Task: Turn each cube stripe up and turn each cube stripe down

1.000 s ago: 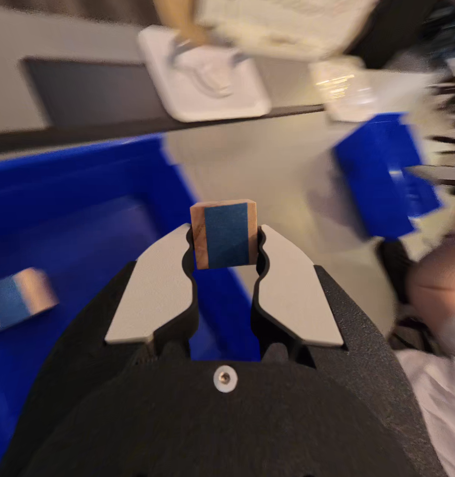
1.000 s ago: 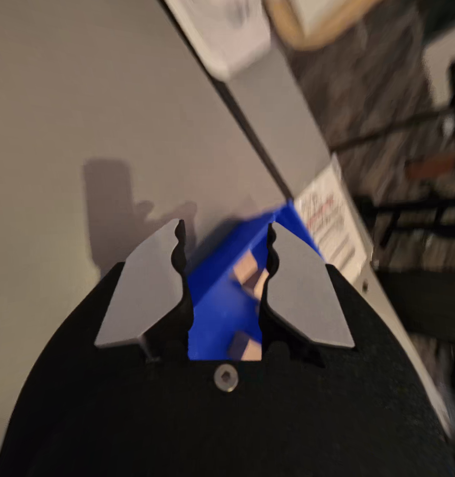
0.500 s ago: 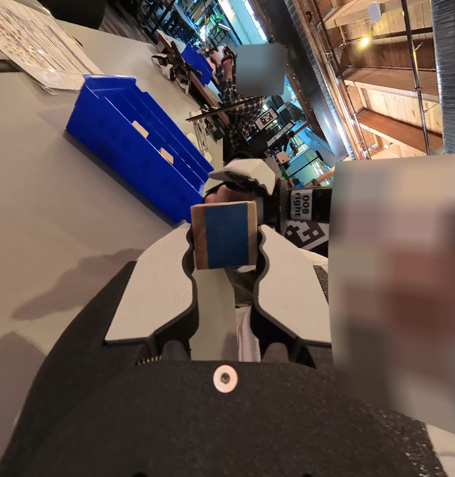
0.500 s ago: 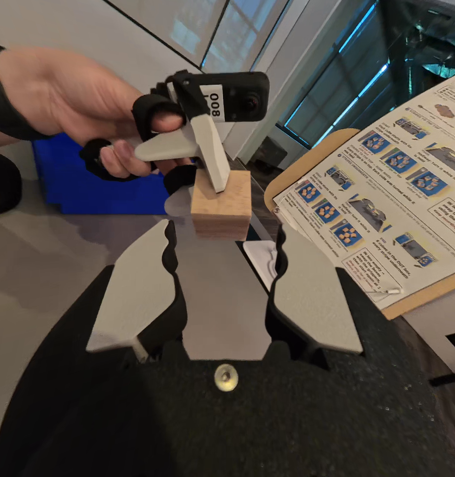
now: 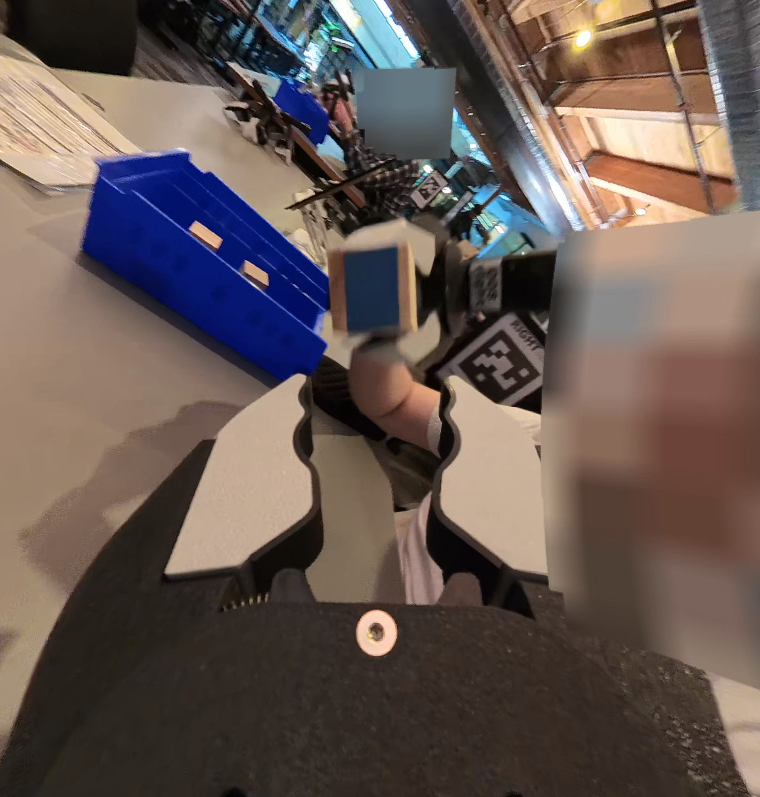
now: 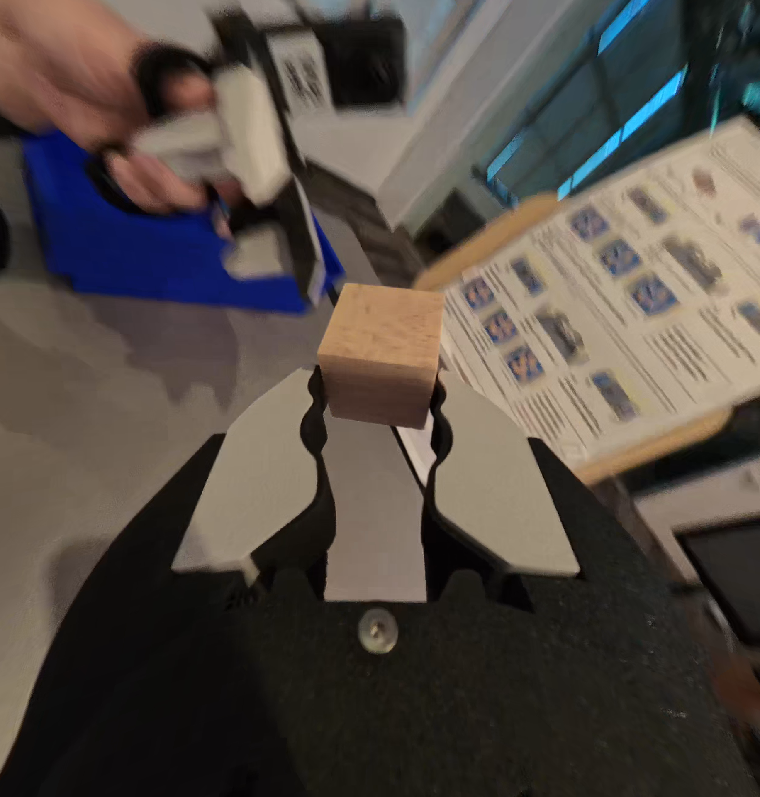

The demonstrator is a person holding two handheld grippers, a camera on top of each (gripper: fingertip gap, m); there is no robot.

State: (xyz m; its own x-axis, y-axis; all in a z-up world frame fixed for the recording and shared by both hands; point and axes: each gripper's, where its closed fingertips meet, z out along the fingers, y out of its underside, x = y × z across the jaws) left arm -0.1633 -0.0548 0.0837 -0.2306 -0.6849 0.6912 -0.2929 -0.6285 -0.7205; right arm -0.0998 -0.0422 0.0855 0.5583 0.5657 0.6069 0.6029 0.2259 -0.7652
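A wooden cube (image 6: 380, 345) is held above the grey table (image 5: 89, 388) by my right gripper (image 6: 377, 379), which is shut on its two sides. From the right wrist view only plain wood faces show. In the left wrist view the same cube (image 5: 372, 291) shows its blue stripe face toward my left gripper (image 5: 376, 384). The left gripper is open and empty, a short way back from the cube. Its blurred fingers (image 6: 244, 129) show far off at the upper left of the right wrist view, held by a hand.
A blue bin (image 5: 188, 276) stands on the table with two wooden cubes (image 5: 205, 236) (image 5: 254, 272) in it. Another blue bin (image 6: 132, 258) sits behind the left gripper. A picture sheet on a wooden board (image 6: 628, 302) stands at the right.
My left gripper held the striped cube, then opened, let it go and drew back. My right gripper closed on the cube and now holds it alone.
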